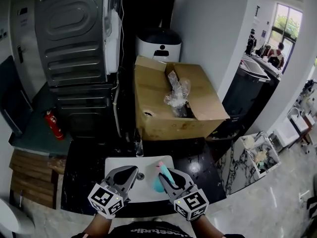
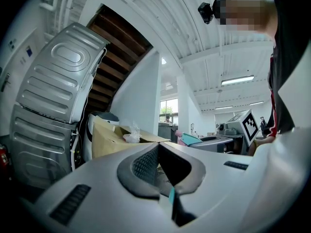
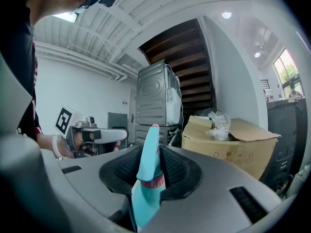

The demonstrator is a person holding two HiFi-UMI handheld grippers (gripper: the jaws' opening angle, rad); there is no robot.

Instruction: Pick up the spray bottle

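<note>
Teal plastic spray bottle with a pink collar (image 3: pixel 147 159), nozzle up, clamped at the neck by the right tongs (image 3: pixel 154 147), over a white basin (image 1: pixel 147 192) in the black tabletop (image 1: pixel 84 182), left tongs (image 2: pixel 158 148) just beside, together and empty, open brown cardboard box (image 1: pixel 166 120) beyond.

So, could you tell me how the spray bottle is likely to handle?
The spray bottle looks like smooth, hard plastic: probably stiff, possibly slippery. The right gripper pinches its narrow head by the pink collar, so the body below may swing. How full it is doesn't show, so its weight is uncertain.
</note>
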